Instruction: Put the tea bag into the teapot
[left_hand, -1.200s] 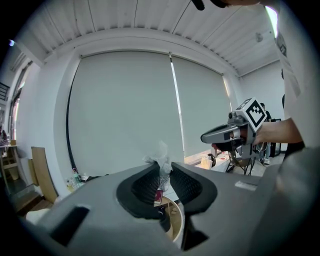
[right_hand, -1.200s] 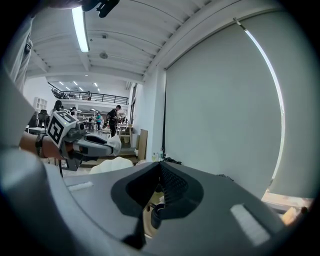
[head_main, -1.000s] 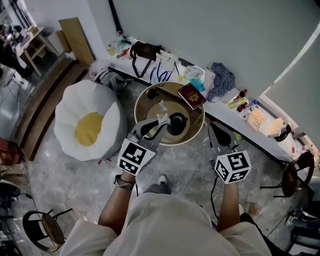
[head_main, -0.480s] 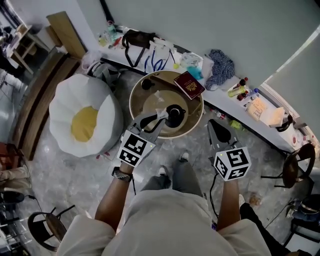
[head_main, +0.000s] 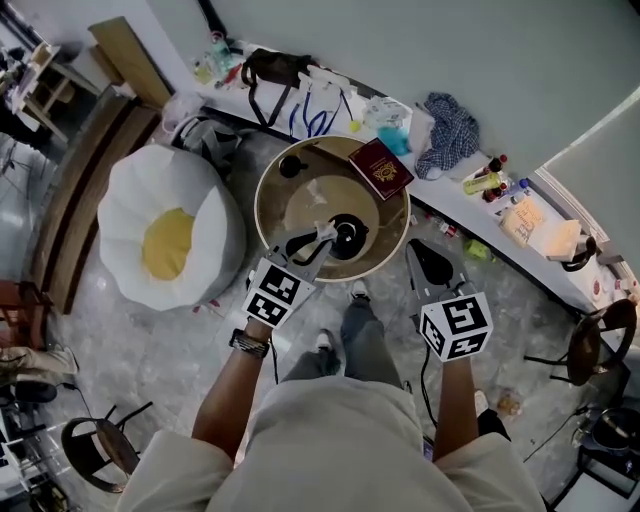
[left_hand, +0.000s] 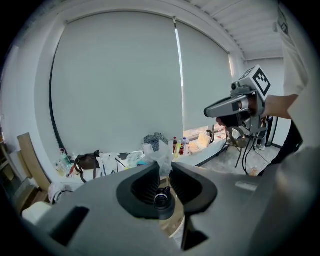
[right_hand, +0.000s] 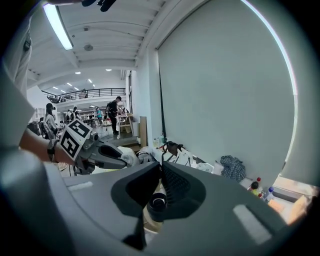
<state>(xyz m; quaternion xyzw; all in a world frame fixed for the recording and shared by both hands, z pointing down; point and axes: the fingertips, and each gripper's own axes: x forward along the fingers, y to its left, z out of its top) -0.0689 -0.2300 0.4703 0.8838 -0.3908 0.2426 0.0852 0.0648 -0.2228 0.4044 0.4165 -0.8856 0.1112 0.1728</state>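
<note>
- While the tea bag (head_main: 322, 233) is not yet in the teapot (head_main: 346, 238), the pick-up looks done. The left gripper (head_main: 318, 240) has its jaws pressed onto the pale, crumpled bag, which pokes up between them in the left gripper view.
- Nearest the person's right side, the right gripper (head_main: 415, 250) has its jaws pressed together with nothing between them. It is off the near edge of the table, apart from the pot.
- Each of the 2 grippers carries a cube with black-and-white square patterns; these are markers, not words.
- On the round table (head_main: 275, 200) the black teapot stands upright with its mouth open to the top. The bag hangs just beside that mouth, on its left. I cannot tell whether it touches the rim.
- By my judgement 2 steps are left: bring the bag over the opening, then spread the jaws so that it drops inside.
- At the far rim of the table lies a dark red booklet (head_main: 380, 168) with a gold mark on its cover, much like a passport. Its lettering is too small to read.
- Farthest off, a white ledge (head_main: 460, 222) along the wall holds bottles (head_main: 483, 182), bags and cloth. No label or brand there can be read.
</note>
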